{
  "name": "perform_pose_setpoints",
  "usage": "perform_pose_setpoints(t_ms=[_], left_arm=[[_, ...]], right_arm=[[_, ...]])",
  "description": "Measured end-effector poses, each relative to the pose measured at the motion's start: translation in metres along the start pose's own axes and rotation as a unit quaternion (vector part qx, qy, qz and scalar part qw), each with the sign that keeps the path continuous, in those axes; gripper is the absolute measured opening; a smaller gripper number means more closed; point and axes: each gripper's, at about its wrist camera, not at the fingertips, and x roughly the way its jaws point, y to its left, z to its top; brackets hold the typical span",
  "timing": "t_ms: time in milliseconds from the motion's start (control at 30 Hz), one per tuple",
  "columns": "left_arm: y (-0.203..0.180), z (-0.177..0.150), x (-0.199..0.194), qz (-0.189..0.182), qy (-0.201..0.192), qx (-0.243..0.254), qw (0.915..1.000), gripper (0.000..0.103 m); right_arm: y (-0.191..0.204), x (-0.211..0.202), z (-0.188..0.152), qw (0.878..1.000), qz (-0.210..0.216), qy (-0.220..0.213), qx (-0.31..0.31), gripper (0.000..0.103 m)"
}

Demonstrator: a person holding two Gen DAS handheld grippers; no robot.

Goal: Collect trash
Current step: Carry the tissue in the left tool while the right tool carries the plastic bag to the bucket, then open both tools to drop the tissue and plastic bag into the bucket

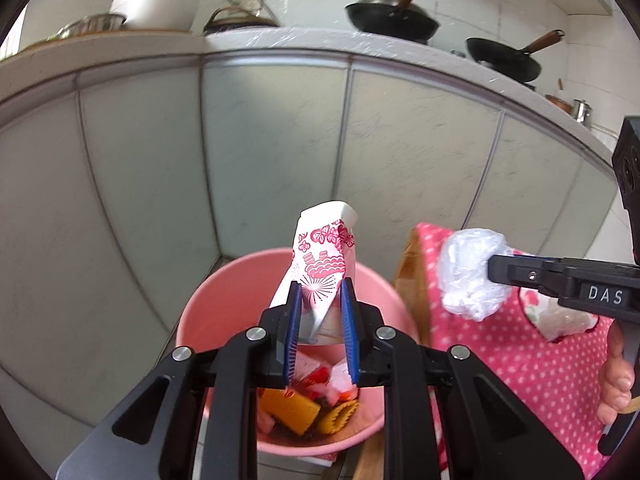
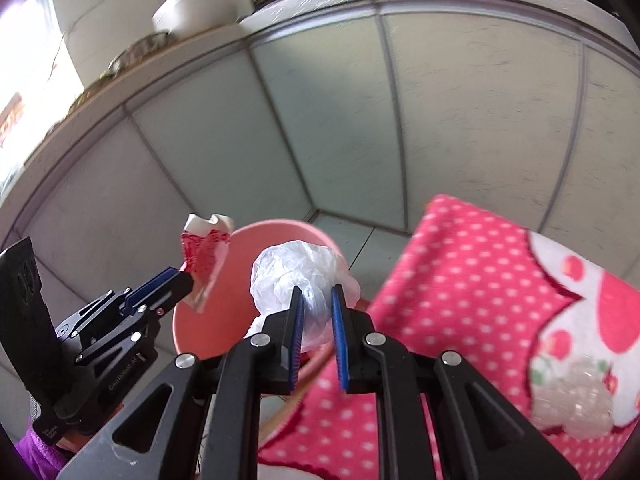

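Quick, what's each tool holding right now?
Left tool: shut on a crushed white-and-red paper cup.
Right tool: shut on a crumpled clear plastic bag.

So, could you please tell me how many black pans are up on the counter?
2: one black pan at the counter's middle, another pan further right. More may be hidden.

bin [image 1: 224,300] below cup [image 1: 320,256] | bag wad [image 1: 468,276] right of cup | cloth [image 1: 520,360] right of bin

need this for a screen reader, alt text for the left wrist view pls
The left gripper holds a crumpled white paper cup with red print over a pink plastic bin of food scraps. At right, the right gripper grips a balled clear plastic bag above a pink polka-dot cloth.
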Motion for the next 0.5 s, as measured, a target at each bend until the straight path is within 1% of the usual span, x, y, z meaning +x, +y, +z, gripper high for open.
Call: perform_pose_setpoints(t_ms=[167,200,233,333,400,433,467,500], left_arm=[[0.017,-0.010,0.011,0.014,0.022,-0.013,0.9996,0.019],[0.018,-0.012,0.012,0.015,0.026,-0.014,0.9994,0.019],[0.021,-0.013,0.015,0.017,0.031,-0.018,0.9992,0.019],[0.024,-0.015,0.018,0.020,0.038,-0.026,0.9987,0.020],[0.026,-0.016,0.019,0.024,0.040,-0.030,0.9985,0.021],[0.026,-0.016,0.019,0.024,0.039,-0.031,0.9984,0.023],[0.027,-0.015,0.019,0.024,0.039,-0.032,0.9984,0.029],[0.027,-0.015,0.018,0.025,0.036,-0.035,0.9984,0.031]], right_arm=[[0.021,0.031,-0.002,0.999,0.017,0.032,-0.021,0.017],[0.025,0.034,-0.002,0.999,0.020,0.035,-0.025,0.018],[0.028,0.038,-0.002,0.999,0.024,0.037,-0.030,0.022],[0.033,0.044,-0.002,0.998,0.026,0.041,-0.036,0.026],[0.033,0.044,-0.002,0.998,0.029,0.041,-0.038,0.031],[0.034,0.044,-0.002,0.998,0.027,0.041,-0.040,0.031],[0.033,0.043,-0.002,0.998,0.023,0.039,-0.042,0.031],[0.031,0.042,-0.003,0.998,0.023,0.038,-0.042,0.032]])
